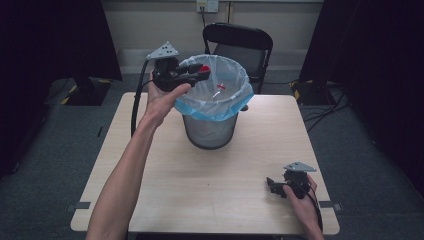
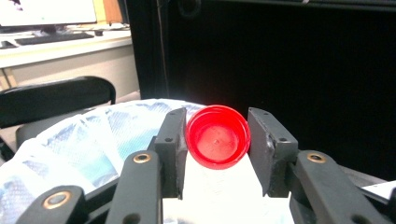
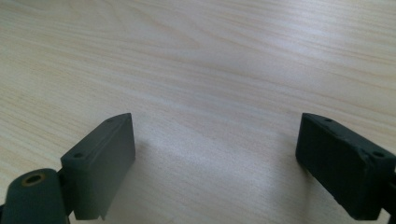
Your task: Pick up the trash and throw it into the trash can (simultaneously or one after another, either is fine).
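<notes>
Red bottle cap [image 1: 204, 69] sits pinched in the left gripper [image 1: 200, 73], held over the rim of the lined wire bin [image 1: 210, 131] in the high view; the right gripper [image 1: 272, 186] rests on the table [image 1: 210, 175]. Left gripper view: cap [image 2: 217, 136] clamped right between both jaws, bin liner [image 2: 93, 140] below. Right gripper view: jaws spread wide, bare wood [image 3: 210, 70] between them.

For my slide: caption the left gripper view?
Left tool clamps a red bottle cap above the bag-lined bin.

Even overhead light, dark surrounds, soft glare on table [image 3: 224, 70], slightly blurry frames
</notes>
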A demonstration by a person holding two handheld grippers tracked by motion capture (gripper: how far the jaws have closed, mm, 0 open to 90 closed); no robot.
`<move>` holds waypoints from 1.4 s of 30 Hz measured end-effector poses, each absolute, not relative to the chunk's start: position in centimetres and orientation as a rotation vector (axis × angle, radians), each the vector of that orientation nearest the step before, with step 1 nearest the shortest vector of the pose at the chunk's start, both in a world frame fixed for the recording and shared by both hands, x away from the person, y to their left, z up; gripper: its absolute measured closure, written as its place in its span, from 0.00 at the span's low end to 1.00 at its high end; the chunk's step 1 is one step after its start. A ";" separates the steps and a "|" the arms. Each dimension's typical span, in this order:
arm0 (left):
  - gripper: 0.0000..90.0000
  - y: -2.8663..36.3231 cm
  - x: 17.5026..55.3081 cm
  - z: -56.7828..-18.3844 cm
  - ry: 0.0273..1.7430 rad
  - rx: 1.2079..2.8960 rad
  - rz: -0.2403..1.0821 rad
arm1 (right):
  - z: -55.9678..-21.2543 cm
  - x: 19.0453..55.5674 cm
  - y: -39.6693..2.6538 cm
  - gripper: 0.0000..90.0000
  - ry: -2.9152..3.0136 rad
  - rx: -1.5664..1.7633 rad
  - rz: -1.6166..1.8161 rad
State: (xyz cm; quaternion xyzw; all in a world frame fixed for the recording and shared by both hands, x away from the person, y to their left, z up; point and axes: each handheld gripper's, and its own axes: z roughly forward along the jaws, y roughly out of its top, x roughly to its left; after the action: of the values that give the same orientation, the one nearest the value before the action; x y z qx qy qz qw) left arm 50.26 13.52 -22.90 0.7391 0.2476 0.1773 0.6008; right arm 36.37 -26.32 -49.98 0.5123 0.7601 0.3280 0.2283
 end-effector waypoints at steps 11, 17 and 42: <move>0.51 13.7 51.2 -23.8 0.634 1.733 0.375 | -50.0 36.4 -26.3 0.12 2.095 1.410 0.903; 0.30 13.9 51.2 -23.8 0.639 1.720 0.361 | -50.0 36.4 -26.3 0.12 2.095 1.410 0.903; 0.22 15.3 47.9 -23.8 0.604 1.661 0.269 | -50.0 36.4 -26.3 0.12 2.095 1.409 0.903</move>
State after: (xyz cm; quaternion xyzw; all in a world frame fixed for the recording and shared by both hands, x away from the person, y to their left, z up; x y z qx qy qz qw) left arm 47.87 15.31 -23.75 0.7243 0.2633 0.1172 0.6263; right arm 36.36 -26.33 -49.98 0.5118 0.7606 0.3280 0.2281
